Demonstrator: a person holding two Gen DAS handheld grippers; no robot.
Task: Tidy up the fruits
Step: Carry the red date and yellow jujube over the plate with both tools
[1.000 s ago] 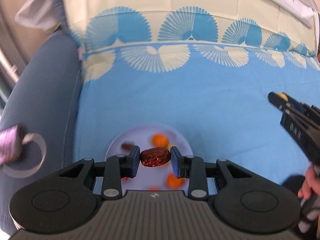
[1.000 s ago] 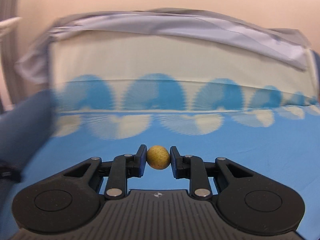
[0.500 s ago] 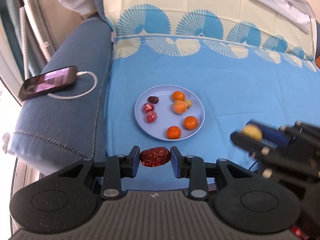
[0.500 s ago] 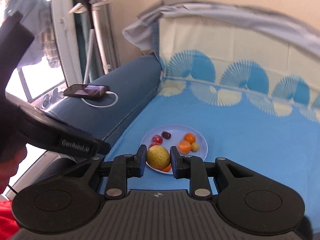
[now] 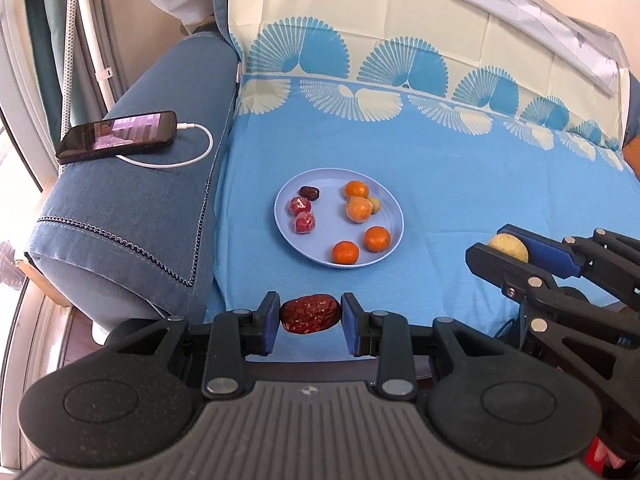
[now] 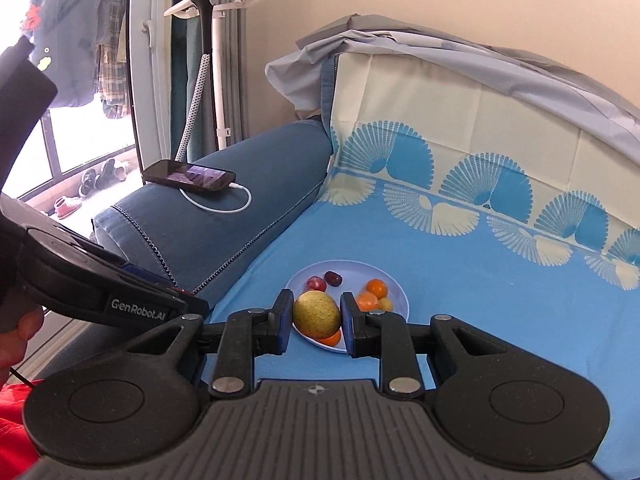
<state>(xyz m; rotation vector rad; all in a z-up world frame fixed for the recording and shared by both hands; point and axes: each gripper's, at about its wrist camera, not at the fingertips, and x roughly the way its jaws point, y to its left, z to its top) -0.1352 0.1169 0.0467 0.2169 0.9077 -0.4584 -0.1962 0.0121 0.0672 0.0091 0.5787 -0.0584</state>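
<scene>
A light blue plate (image 5: pixel 384 204) lies on the blue sheet and holds several oranges (image 5: pixel 377 239), red fruits (image 5: pixel 303 223), a dark date (image 5: pixel 309 193) and a small yellow fruit (image 5: pixel 375 204). My left gripper (image 5: pixel 310 316) is shut on a wrinkled red date (image 5: pixel 310 314), held above the sheet's near edge, short of the plate. My right gripper (image 6: pixel 316 316) is shut on a yellow-green round fruit (image 6: pixel 316 314) above the plate's (image 6: pixel 394 294) near rim. The right gripper also shows in the left wrist view (image 5: pixel 508 250), right of the plate.
A blue sofa armrest (image 5: pixel 132 208) stands left of the plate with a phone (image 5: pixel 116 136) and white charging cable (image 5: pixel 188 156) on it. A garment steamer pole (image 6: pixel 200 80) and a window (image 6: pixel 72 120) are beyond it. The patterned backrest (image 5: pixel 400 40) rises behind.
Both grippers have pulled back and up from the plate with their fruits still held. The whole plate, armrest and phone have come into view.
</scene>
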